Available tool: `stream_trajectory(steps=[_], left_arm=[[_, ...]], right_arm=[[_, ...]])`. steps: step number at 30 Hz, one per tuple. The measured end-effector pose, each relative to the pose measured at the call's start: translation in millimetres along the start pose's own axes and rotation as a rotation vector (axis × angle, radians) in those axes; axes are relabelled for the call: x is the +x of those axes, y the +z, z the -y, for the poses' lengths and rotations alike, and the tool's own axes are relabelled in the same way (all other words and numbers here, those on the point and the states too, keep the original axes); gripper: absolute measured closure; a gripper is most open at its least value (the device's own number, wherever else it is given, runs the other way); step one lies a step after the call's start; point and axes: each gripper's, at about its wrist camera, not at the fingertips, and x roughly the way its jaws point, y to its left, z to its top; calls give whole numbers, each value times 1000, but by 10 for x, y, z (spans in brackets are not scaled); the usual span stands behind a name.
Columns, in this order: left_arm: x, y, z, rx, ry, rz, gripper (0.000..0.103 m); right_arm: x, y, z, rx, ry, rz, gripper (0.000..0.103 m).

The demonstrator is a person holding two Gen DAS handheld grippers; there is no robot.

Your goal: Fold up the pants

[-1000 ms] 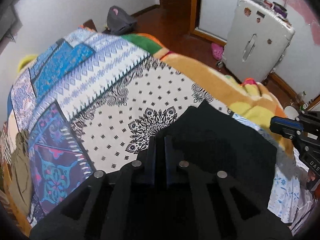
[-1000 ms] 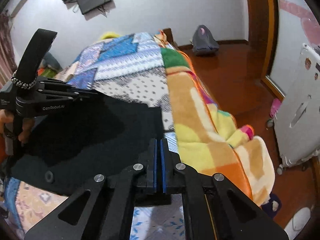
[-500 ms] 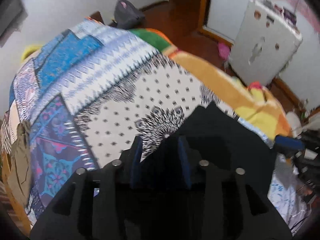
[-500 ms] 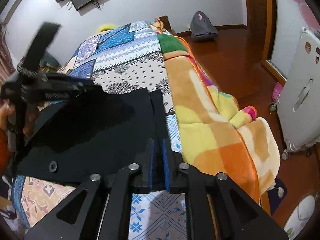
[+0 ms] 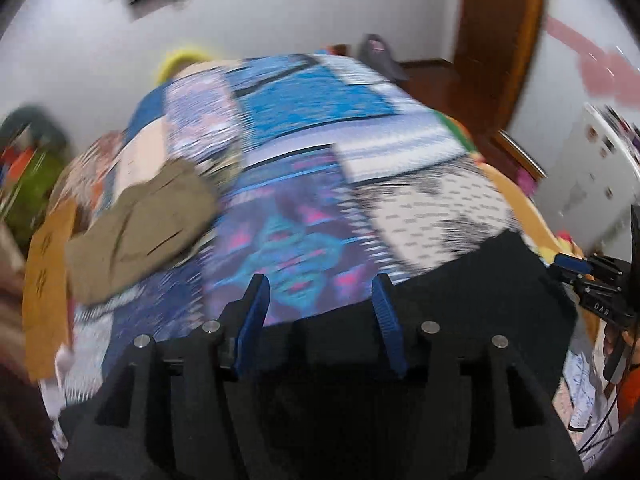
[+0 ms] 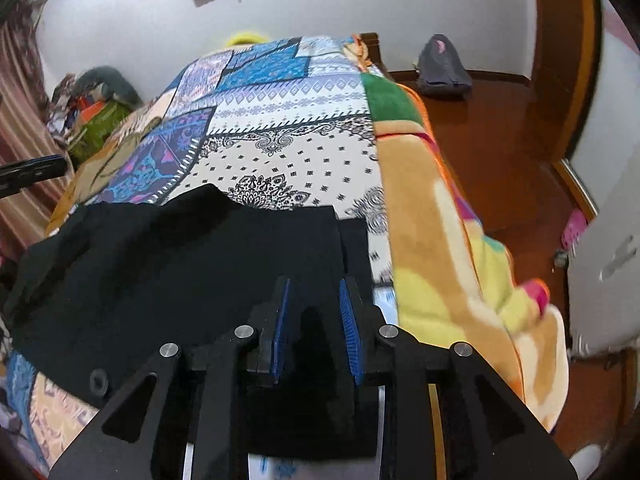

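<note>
Since a second ago both grippers have let go of the black pants: each pair of jaws was then pressed together at the cloth and has just been opening. The left gripper has also been swung away from the fold, so that its view now takes in the far left part of the bed and is heavily blurred.

Nearest in the right wrist view, the right gripper is seen with its jaws a narrow gap apart, hovering over the right end of the pants; the dark cloth lies under the gap, and the pads are not seen to press on it. In the left wrist view the left jaws stand moderately wide with nothing between them, only the patterned cover showing beyond.

One pair of pants is counted, lying folded and flat on the near end of the bed, on a patchwork cover with one button visible near its left edge. One fleece blanket hangs along the right side of the bed. Further off, one olive garment lies crumpled on the left part of the bed, possibly another pair of trousers, though blur prevents certainty. On the floor beyond, one grey bag rests against the wall, and one white suitcase stands at the right; the contents of either cannot be seen.
</note>
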Motion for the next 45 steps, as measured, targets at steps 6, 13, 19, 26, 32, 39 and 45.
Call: stream_trajectory(steps=[6,13,19,26,32,39,45], left_arm=[[27,-357,-607,-132,97,-28,47],[162,-678,-947,-250,106,-75,47],[225,-747,-899,-246,98,-86,47],[121,-703,-710,-183,102,-41,47],[-23,-661,-737,-190,117,1,47],[-185,-724,-993,-257,151,30,47],[-544,-886,-1431,-337,219,78,47]], right_arm=[[298,168,47,-12,2,-43,80],[519,143,79,-5,27,-101,80],[537,157,109,9,28,-98,80],[488,133,22,-24,-4,-32,98],[270,133,25,-49,-75,51,99],[481,69,183,-54,-188,-66,99],[249,212,116,-43,-178,-50,95]])
